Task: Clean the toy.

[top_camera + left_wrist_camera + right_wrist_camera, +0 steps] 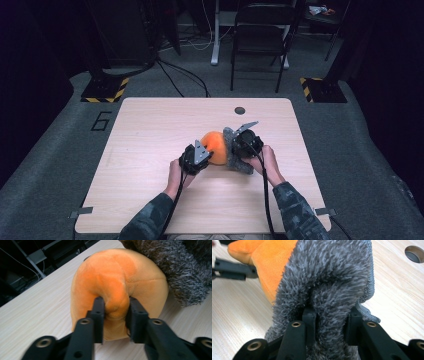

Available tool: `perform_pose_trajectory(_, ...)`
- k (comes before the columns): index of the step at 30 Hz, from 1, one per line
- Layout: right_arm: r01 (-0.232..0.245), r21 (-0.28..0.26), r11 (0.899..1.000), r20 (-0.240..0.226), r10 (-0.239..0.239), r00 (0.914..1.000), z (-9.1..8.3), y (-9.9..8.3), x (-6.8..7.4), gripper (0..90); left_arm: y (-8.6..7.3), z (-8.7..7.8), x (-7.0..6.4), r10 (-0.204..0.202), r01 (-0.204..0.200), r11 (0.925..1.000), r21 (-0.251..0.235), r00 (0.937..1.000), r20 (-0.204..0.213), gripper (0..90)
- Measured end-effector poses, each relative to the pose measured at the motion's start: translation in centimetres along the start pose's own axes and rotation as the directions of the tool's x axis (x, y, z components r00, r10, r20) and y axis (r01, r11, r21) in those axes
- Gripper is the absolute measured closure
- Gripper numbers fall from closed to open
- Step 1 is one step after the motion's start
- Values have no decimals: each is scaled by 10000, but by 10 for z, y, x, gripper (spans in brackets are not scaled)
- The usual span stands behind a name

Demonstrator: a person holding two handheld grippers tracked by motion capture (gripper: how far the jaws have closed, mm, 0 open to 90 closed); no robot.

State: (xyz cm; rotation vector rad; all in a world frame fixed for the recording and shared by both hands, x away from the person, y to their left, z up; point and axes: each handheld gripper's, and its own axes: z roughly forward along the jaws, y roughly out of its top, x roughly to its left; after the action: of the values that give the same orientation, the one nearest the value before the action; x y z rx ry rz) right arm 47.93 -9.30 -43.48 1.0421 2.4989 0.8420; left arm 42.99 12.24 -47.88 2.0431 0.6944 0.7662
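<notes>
An orange plush toy (215, 146) lies near the middle of the wooden table (150, 130), pressed against a grey fuzzy cloth (234, 155) on its right. My left gripper (201, 159) is shut on a fold of the orange plush toy (117, 282); the fabric bulges between its jaws in the left gripper view, where the left gripper (116, 308) pinches it. My right gripper (239, 145) is shut on the grey fuzzy cloth (329, 277), the right gripper (332, 315) buried in the pile. The orange plush toy (269, 260) lies just behind the cloth.
A round grommet hole (240, 110) sits near the table's far edge, also the grommet hole (414, 253) in the right gripper view. A black chair (260, 35) and yellow-black striped stand bases (105, 90) stand beyond the table on grey carpet.
</notes>
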Motion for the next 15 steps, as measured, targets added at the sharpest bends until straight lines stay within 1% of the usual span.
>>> perform_pose_trajectory(1,-112,-42,9999,-9,112,9999,-1,0,-1,679,0,-1,0,-93,93,10000,-36,10000,19,754)
perform_pose_trajectory(2,-66,-38,10000,-102,66,9999,-3,0,-3,679,1,-1,1,-240,240,9997,-52,9997,37,766)
perform_pose_trajectory(4,-257,-130,9996,-121,255,9996,-7,2,-5,678,3,-4,3,-519,520,9986,-41,9984,217,775)
perform_pose_trajectory(5,-301,-176,9994,-73,300,9995,-10,4,-5,678,4,-6,4,-795,796,9968,-38,9964,304,777)
perform_pose_trajectory(6,-356,-295,9989,-102,353,9993,-14,5,-6,678,5,-7,6,-1084,1086,9941,-20,9930,460,778)
perform_pose_trajectory(8,-477,-550,9973,-285,462,9985,-24,9,-4,678,7,-11,8,-1596,1600,9871,-15,9849,673,778)
perform_pose_trajectory(10,-402,-836,9957,-439,366,9984,-32,13,2,677,9,-15,7,-1905,1907,9816,62,9774,919,777)
perform_pose_trajectory(12,-230,-1081,9939,-488,178,9987,-38,18,11,676,11,-18,6,-2084,2083,9780,131,9720,1081,776)
perform_pose_trajectory(14,173,-1307,9913,-564,-249,9981,-43,22,22,677,13,-21,5,-2185,2196,9756,19,9697,1090,777)
perform_pose_trajectory(15,240,-1372,9902,-588,-323,9977,-43,24,27,676,15,-23,4,-2212,2218,9750,99,9670,1261,776)
